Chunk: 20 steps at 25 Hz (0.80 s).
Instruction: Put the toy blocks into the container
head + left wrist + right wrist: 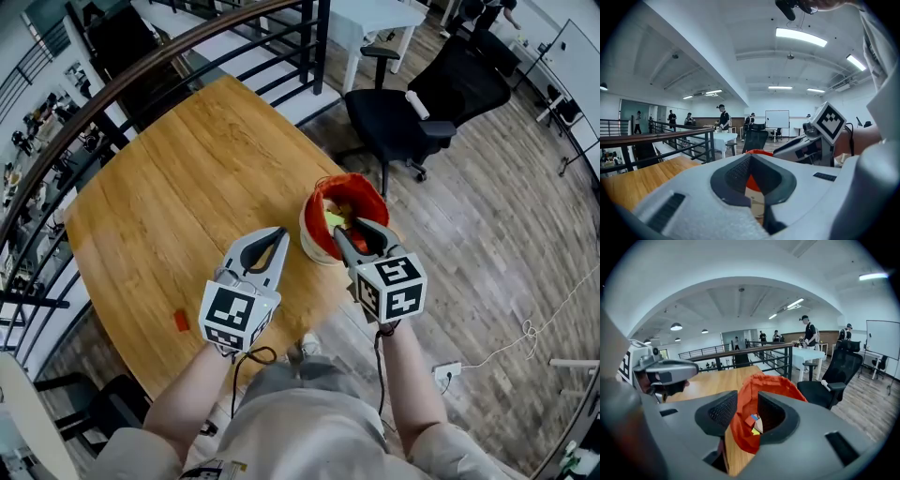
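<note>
left tool (282, 232): jaw tips together, nothing held, at 8 o'clock of the container (349, 179). right tool (352, 230): jaws half apart, clamped on nothing, over the container's 6 o'clock rim. toy blocks (752, 420) lie inside the container. one red block (181, 321) rests on the surface (169, 187), at 7 o'clock of the left tool.

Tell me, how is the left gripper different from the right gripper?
The left gripper has shut jaws, tips touching; the right gripper has its jaws apart. The left gripper hangs over the wooden table beside the orange bag; the right gripper is above the bag's rim, and the bag with toy blocks shows between its jaws. Both are grey and carry a marker cube.
</note>
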### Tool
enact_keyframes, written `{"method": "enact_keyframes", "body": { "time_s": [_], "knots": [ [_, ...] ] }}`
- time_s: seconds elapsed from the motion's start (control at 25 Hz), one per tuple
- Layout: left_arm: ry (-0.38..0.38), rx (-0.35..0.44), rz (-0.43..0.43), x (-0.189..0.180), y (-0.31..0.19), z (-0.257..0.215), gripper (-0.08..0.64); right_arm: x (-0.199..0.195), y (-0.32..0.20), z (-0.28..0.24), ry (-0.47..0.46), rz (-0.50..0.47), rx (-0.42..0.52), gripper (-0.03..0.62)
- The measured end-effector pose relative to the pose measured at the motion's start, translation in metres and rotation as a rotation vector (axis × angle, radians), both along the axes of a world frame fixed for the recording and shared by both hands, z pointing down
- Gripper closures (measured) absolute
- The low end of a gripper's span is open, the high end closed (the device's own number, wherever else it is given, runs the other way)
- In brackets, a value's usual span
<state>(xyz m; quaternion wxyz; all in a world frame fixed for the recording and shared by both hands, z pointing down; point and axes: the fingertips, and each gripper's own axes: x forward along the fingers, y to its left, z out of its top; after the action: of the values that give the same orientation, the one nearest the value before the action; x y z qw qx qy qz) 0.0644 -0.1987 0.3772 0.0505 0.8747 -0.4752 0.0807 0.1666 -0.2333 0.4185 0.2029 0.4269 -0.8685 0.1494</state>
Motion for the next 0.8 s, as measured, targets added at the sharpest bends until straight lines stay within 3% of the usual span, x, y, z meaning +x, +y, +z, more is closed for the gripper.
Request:
{"method": "enact_keyframes", "body": {
  "time_s": [0.28,0.52,0.8],
  "knots": [
    [0.003,0.038,-0.046,-0.021,0.024,-0.028,0.548,-0.029,0.034,-0.102,-0.132,-0.058,0.241,0.536],
    [-0.005,0.087,-0.084,-0.044,0.058,-0.061,0.548,-0.055,0.072,-0.151,-0.187,-0.153,0.329,0.548],
    [-0.013,0.156,-0.16,-0.089,0.111,-0.109,0.548,-0.094,0.123,-0.179,-0.272,-0.278,0.356,0.555]
  ]
}}
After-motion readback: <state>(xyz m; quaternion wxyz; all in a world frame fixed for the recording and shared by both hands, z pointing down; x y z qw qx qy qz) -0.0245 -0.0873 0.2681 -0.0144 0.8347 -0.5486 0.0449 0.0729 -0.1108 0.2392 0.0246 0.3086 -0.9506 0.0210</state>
